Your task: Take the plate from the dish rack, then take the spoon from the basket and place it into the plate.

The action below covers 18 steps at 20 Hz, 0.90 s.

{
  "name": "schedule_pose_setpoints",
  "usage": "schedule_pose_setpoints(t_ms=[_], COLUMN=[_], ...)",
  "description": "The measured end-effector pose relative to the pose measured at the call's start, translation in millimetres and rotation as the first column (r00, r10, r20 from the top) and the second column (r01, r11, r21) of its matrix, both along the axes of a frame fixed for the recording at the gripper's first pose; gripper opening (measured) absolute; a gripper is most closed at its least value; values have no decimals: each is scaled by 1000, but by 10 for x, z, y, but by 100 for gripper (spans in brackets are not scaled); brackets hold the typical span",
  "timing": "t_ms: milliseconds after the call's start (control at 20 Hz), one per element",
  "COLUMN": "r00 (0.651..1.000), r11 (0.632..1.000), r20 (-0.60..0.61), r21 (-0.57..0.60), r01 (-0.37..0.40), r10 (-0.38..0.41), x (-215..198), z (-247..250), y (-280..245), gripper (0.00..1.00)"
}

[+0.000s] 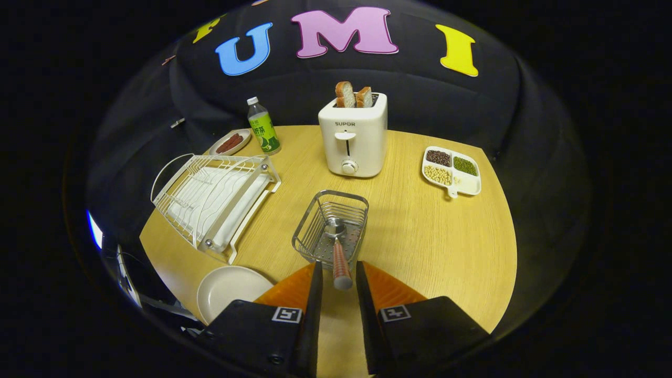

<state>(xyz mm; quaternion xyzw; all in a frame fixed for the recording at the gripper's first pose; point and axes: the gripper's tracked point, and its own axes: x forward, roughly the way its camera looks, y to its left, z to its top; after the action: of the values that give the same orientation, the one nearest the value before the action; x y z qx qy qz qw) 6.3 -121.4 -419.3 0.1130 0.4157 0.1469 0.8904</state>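
The wire basket (315, 231) stands on the wooden table just ahead of my fingers. In it lies the spoon (340, 260), its metal bowl inside and its reddish handle sticking out over the near rim toward me. My gripper (338, 266) is open, and the handle's end sits between the two fingertips with a small gap on each side. The pale plate (231, 286) lies flat on the table to the left of my left finger (315, 283). The white dish rack (215, 199) stands further left with nothing in it.
A white toaster (353, 136) with bread slices stands beyond the basket. A green bottle (263, 128) and a small dish of sausages (230, 143) sit at the back left. A divided tray of beans (451, 170) is at the back right. Bare tabletop (436, 247) lies right of the basket.
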Motion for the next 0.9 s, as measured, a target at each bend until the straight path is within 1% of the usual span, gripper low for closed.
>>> schedule_pose_setpoints(t_ms=[150,200,300,450,600,900], r00=[1000,1000,1000,998,995,976], r11=[1000,1000,1000,998,997,990], r20=[4,6,8,25,61,166], r21=[5,7,9,33,18,25], r01=[-1,-7,9,57,81,138], r10=[1,7,-9,-58,-82,-141], x=[40,47,44,50,21,-84], z=[-10,-14,27,178,393,1106], y=[6,12,-26,-64,-142,-227], gripper=[18,18,13,13,13,13])
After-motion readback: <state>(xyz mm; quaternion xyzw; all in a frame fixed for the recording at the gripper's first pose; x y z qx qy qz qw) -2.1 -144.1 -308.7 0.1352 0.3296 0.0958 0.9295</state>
